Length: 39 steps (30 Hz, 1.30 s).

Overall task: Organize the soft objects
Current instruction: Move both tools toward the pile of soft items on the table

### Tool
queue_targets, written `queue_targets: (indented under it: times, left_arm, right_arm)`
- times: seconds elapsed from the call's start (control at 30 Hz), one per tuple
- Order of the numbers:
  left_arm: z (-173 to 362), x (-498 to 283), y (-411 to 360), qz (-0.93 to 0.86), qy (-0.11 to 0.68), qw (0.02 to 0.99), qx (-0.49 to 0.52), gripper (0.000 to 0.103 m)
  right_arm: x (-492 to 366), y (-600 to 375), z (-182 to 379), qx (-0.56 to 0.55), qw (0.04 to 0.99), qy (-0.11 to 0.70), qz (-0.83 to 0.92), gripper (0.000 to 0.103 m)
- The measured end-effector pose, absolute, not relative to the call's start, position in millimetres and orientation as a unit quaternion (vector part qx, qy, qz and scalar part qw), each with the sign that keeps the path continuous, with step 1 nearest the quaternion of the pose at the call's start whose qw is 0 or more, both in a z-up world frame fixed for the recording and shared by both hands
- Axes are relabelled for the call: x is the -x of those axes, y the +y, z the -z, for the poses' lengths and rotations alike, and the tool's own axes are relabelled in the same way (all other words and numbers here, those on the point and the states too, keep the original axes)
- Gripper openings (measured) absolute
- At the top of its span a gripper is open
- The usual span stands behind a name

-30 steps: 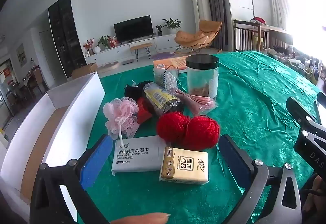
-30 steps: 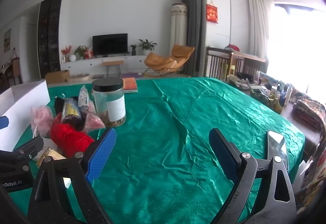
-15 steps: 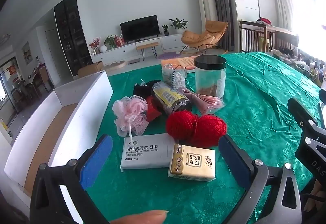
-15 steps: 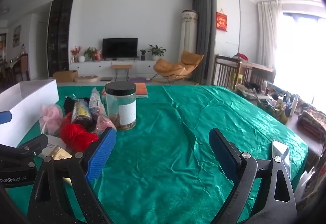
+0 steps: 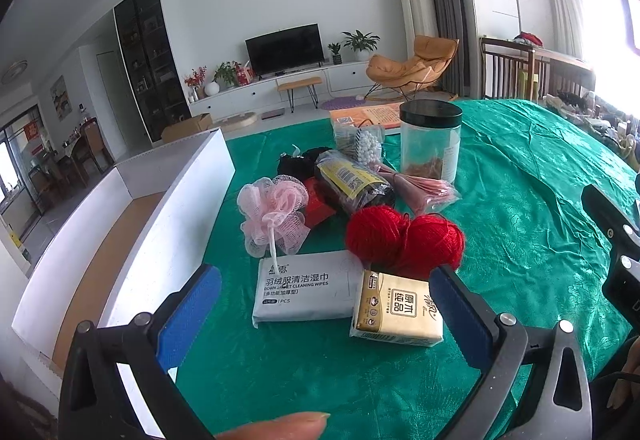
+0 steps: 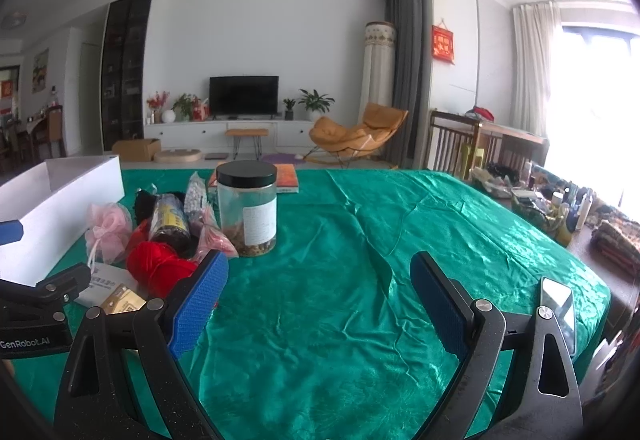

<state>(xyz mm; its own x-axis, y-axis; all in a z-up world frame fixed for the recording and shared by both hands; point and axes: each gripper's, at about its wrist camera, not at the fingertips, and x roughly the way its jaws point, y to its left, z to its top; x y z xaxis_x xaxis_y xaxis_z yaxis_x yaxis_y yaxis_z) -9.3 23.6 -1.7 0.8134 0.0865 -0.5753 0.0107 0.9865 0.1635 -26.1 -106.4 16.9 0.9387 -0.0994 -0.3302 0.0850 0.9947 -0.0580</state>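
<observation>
On the green tablecloth (image 5: pixel 520 224) lies a pile: a pink mesh bath puff (image 5: pixel 274 213), two red yarn balls (image 5: pixel 404 238), a grey wet-wipes pack (image 5: pixel 304 290), a yellow tissue pack (image 5: pixel 396 310) and a dark wrapped roll (image 5: pixel 352 185). A white cardboard box (image 5: pixel 168 240) stands open at the left. My left gripper (image 5: pixel 326 314) is open, hovering just short of the wipes and tissue packs. My right gripper (image 6: pixel 318 304) is open over bare cloth, with the pile (image 6: pixel 160 232) off to its left.
A clear jar with a black lid (image 5: pixel 430 141) stands behind the pile, beside a bag of white beads (image 5: pixel 366 149) and a pink packet (image 5: pixel 420 191). A phone (image 6: pixel 558 308) lies near the table's right edge. Clutter (image 6: pixel 536 203) lines the far right side.
Both grippers have drawn back and risen slightly, so the pile sits a little farther off. Both stay open; nothing on the table has moved.
</observation>
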Motion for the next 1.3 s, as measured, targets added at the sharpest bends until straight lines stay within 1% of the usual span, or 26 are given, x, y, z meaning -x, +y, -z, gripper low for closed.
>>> queue_targets:
  times: [0.53,0.8,1.3]
  left_arm:
    - [14,8,25,-0.026,0.319,0.943,-0.089,0.103]
    - [20,9,25,-0.029,0.322,0.941,-0.096,0.103]
    - [24,9,24,-0.031,0.325,0.939,-0.104,0.103]
  right_arm:
    - [26,-109,-13,0.01,0.984,0.179,0.021,0.094]
    - [25,-115,-13,-0.017,0.983,0.18,0.01,0.094]
    - [23,-108,-9,-0.002,0.982,0.188,0.002,0.094]
